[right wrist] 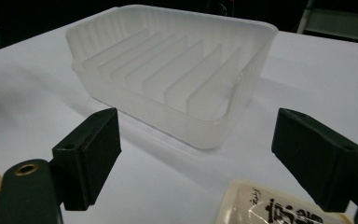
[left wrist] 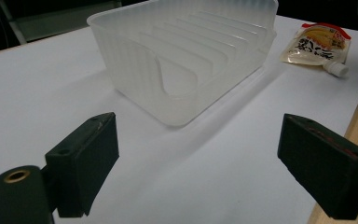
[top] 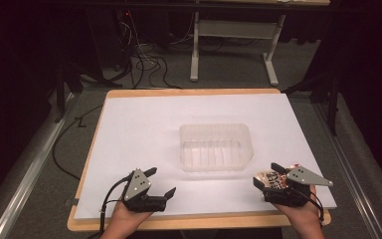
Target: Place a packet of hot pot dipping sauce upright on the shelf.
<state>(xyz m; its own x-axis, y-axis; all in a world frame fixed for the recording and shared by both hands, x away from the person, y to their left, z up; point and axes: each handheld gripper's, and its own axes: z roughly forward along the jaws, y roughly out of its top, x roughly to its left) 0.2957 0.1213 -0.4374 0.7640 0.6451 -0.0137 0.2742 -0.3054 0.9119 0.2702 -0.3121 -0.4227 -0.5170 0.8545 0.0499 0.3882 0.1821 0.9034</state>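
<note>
At the table's near edge, the right gripper (top: 265,174) stands over a spouted food pouch (right wrist: 279,207), jaws spread wide and holding nothing; in the right gripper view the pouch lies flat on the white sheet just below and between the two black jaws, a little toward the right one. Its long axis seems to run away from the bin (top: 216,147), spout (left wrist: 334,69) outermost, as the left gripper view shows. The left gripper (top: 161,181), jaws also wide and empty, sits well apart from the pouch, on the bin's opposite near side. The clear ribbed bin lies beyond both, mid-table and empty. The right hand is plainly the nearer for a pick.
</note>
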